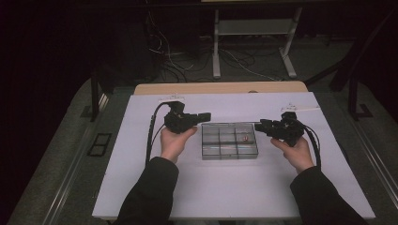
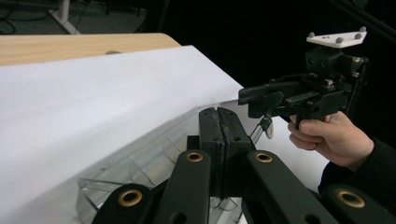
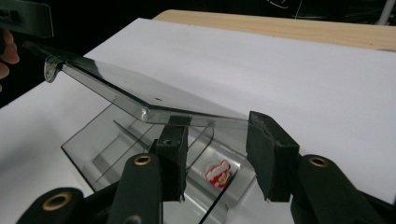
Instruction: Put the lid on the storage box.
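The lid [image 3: 140,93] of the clear box [image 1: 202,140] is being held raised at a slant over the open compartments, hinged up along one long side, so that the inside is being left reachable from above. The box itself is resting in the middle of the white sheet [image 1: 187,187] on the table, between the two hands.

The left gripper [image 1: 204,116] is being kept at one end of the lid. Its jaws are pressed flat together, and in the right gripper view they are seen at the far corner of the lid, next to the small tab [image 3: 49,70]. From this it is judged that the thin plastic is being pinched there, to stop the lid from dropping.

The right gripper [image 3: 217,128] is being held at the other end with its jaws spread. The edge of the lid is lying between them, close against one pad, but it is not being squeezed. This end is therefore judged to be merely steadied, with the weight being carried at the pinched corner.

A small red and white item [image 3: 217,173] is lying in the compartment just below the right gripper, which suggests why the lid is being kept up on that side. The remaining compartments appear to be bare, though the dim light is making this hard to confirm.
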`<state>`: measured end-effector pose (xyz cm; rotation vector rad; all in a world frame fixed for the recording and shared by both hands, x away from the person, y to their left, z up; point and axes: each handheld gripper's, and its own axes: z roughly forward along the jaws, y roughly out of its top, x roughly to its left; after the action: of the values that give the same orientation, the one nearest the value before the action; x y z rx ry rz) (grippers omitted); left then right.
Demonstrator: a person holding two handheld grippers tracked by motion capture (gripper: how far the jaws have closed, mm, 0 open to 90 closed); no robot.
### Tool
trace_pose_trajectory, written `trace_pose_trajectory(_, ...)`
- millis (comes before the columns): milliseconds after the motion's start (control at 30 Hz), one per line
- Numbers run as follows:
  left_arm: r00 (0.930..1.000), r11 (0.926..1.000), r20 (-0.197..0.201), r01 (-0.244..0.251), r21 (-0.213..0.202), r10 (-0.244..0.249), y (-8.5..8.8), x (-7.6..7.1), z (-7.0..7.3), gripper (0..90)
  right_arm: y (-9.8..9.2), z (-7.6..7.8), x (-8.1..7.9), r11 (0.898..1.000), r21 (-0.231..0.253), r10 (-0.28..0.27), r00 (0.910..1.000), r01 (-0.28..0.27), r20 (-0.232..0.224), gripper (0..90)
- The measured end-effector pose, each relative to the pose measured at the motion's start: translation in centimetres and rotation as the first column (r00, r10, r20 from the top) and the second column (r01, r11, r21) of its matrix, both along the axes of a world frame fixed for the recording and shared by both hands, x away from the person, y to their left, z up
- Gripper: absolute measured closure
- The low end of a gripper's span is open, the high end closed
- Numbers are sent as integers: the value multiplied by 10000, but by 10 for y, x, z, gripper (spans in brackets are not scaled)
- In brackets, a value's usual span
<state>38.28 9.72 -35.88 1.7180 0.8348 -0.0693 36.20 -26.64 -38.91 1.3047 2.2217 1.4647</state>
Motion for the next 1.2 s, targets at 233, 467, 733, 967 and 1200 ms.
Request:
trace_pose_trajectory(233,9998,9997,-92,163,188,-161,-6,-8,-12,882,-4,-10,-9,10000,-19,67,9999,-67,-83,581)
trace_pose_trajectory(467,9996,9990,-94,272,365,-269,-8,-15,-21,881,-6,-22,-17,9999,-89,92,9993,-95,-357,574)
trace_pose_trajectory(733,9989,9967,-181,446,682,-434,-10,-26,-33,880,-11,-30,-26,9998,-180,45,9992,-52,-402,577)
trace_pose_trajectory(967,9983,9900,-267,545,1303,-514,-8,-35,-46,839,-17,-32,-34,10000,-4,-56,9991,56,-413,577)
trace_pose_trajectory(1200,9988,9892,-4,482,1381,-487,0,-50,-51,599,-18,-28,-46,10000,-29,83,9994,-84,-348,524)
